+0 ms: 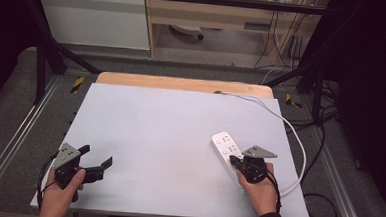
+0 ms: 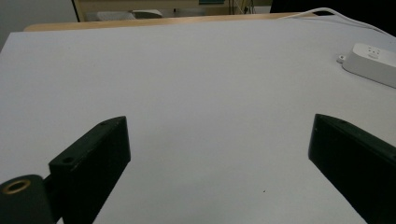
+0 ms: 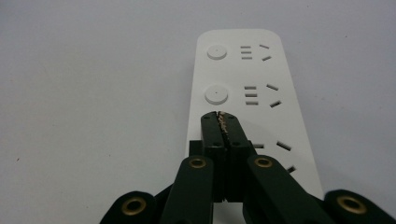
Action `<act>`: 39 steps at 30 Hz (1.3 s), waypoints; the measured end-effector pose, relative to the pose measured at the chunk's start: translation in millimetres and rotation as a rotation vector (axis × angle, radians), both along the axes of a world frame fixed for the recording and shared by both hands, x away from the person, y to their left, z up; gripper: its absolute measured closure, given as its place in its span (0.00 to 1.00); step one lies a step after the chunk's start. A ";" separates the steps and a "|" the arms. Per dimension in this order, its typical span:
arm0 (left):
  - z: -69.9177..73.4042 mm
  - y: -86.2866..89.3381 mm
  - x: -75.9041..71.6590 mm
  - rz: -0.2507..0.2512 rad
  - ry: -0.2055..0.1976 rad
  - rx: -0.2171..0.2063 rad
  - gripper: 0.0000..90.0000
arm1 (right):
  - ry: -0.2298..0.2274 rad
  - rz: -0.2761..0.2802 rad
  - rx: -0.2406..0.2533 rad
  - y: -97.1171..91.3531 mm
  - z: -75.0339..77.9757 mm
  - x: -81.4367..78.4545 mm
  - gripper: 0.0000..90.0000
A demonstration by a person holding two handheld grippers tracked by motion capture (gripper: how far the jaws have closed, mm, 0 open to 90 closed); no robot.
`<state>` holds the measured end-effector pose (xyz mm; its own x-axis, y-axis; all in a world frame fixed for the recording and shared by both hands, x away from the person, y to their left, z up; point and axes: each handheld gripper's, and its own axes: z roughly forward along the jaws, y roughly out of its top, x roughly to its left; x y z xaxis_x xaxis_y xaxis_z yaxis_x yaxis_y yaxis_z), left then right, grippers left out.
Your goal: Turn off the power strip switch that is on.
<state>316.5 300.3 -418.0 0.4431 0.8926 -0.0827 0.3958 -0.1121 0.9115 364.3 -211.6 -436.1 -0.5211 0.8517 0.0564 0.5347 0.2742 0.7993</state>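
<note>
Black jaws of the right tool [image 3: 220,122] are pressed fully together with nothing between them, their tips resting on or just above the white power strip [image 3: 243,98], near its third round button. In the high view that tool [image 1: 239,162] sits over the strip's near end, at the right side of the counter [image 1: 169,137]. The left tool [image 2: 219,154] hovers open and empty over bare surface, well apart from the strip.

If the aim is to press a switch, the closed tips look slightly off the button, so a push could land on the casing and skid the light strip across the smooth top. Its white cable [image 1: 290,128] loops off the counter's right edge and could tug it.

The counter is a pale grey sheet over a wooden board, framed by dark metal rails; beyond it lie grey carpet, cabinets and trailing wires.
</note>
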 end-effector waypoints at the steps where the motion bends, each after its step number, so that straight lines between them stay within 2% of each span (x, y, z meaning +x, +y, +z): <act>1: 0.0 0.0 -0.1 0.002 0.000 0.000 0.06 | 0.004 -0.003 0.006 -0.1 -0.1 -0.2 1.00; 13: -0.2 -0.9 -0.3 -0.001 0.002 0.003 0.06 | 0.017 -0.011 0.036 -2.7 -1.2 0.3 1.00; 39: -0.4 -0.6 -0.5 0.000 0.006 0.008 0.06 | 0.012 -0.016 0.030 -1.9 -1.7 -0.7 1.00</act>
